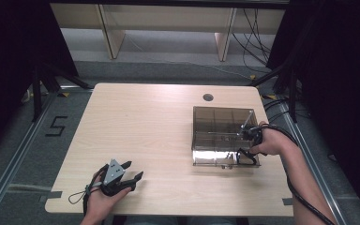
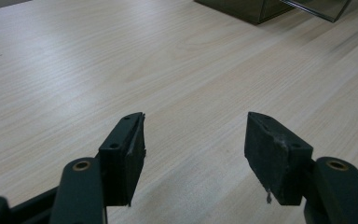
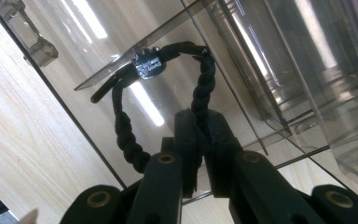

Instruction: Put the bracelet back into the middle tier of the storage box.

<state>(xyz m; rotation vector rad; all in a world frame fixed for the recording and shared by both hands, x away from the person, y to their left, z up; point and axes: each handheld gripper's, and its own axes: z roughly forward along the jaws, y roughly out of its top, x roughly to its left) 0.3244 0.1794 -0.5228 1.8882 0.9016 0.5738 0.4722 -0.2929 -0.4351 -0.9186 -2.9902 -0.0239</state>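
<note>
A smoky clear plastic box (image 1: 215,123) with inner dividers stands on the right half of the table. My right gripper (image 1: 249,141) hangs over its near right corner, shut on a black braided bracelet (image 3: 200,84) that carries a small metal tag (image 3: 148,65). The bracelet's loop (image 1: 243,157) dangles against the box wall (image 3: 98,42). My left gripper (image 2: 195,154) rests low over bare wood near the front left of the table, also seen as the left gripper (image 1: 131,172) from above, jaws wide open with nothing between them.
The wooden table (image 1: 140,126) has a round cable hole (image 1: 208,97) near its far edge. Black cables (image 1: 304,201) trail from the right hand off the table's right side. Dark curtains and a stand (image 1: 37,89) flank the table.
</note>
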